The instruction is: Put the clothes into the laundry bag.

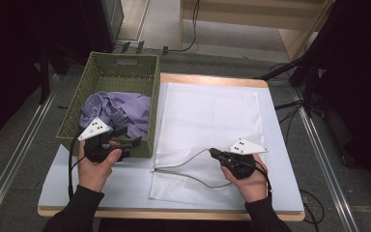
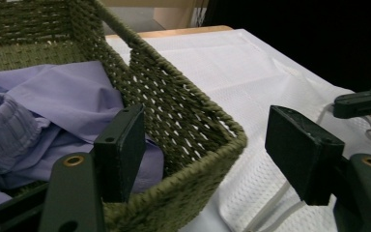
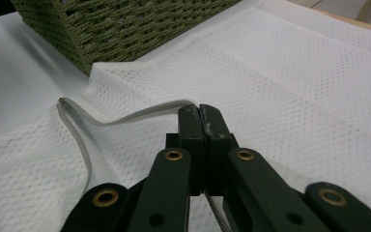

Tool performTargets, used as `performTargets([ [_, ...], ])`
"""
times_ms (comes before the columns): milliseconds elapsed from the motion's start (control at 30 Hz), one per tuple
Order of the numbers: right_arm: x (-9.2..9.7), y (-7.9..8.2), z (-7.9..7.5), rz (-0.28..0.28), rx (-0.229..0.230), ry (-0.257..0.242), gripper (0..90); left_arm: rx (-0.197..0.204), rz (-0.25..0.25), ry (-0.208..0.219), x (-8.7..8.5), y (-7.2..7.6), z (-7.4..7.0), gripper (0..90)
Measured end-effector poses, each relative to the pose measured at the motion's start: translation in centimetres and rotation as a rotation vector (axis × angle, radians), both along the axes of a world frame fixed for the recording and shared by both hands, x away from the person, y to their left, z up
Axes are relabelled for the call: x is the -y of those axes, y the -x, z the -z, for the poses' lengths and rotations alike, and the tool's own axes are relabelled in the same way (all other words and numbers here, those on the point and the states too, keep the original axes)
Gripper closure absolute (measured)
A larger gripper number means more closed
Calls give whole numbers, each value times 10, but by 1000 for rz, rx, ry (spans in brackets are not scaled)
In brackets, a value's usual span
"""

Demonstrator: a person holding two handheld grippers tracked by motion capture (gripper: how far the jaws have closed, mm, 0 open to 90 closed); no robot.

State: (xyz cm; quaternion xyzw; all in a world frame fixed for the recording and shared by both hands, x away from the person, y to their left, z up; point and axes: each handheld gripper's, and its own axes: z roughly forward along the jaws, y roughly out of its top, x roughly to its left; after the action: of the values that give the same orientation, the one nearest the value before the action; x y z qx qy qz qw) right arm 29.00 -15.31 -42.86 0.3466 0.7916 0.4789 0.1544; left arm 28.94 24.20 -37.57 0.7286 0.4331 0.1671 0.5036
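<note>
A green woven basket [image 1: 121,60] stands at the table's left and holds crumpled purple cloth [image 1: 121,108]. My left gripper [image 1: 128,140] is open at the basket's near right corner. In the left gripper view one jaw is inside the basket [image 2: 188,121] beside the cloth [image 2: 53,96], the other outside, and neither pad presses on the wall. A white mesh bag [image 1: 207,111] lies flat to the right of the basket. My right gripper [image 3: 202,113] is shut on the bag's grey zipper band [image 3: 125,116], which lifts off the mesh [image 3: 294,82] in a curve.
The pale table top [image 1: 101,183] shows in front of the basket and the bag, with its wooden edge [image 1: 174,212] near the person. Cables [image 1: 290,104] and dark stands lie off the right side. A wooden shelf [image 1: 251,19] stands beyond the table.
</note>
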Motion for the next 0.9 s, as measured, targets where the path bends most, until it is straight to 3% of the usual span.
performTargets([
  [200,-1,0,1,-3,1,4,900,-8,-33,4,-4,-10,1,357],
  [333,-1,0,1,-3,-2,5,900,-11,-56,28,-8,-21,-1,370],
  [600,-2,0,2,-6,-1,9,900,-26,-92,22,-13,-33,-3,384],
  [667,-2,0,2,-7,-5,9,900,-37,-133,-3,-15,-37,-3,383],
  [733,-1,0,2,-7,-3,8,900,-43,-148,-2,-18,-40,-4,381],
  [900,-2,0,3,-10,-1,11,900,-44,-156,4,-22,-48,-7,373],
])
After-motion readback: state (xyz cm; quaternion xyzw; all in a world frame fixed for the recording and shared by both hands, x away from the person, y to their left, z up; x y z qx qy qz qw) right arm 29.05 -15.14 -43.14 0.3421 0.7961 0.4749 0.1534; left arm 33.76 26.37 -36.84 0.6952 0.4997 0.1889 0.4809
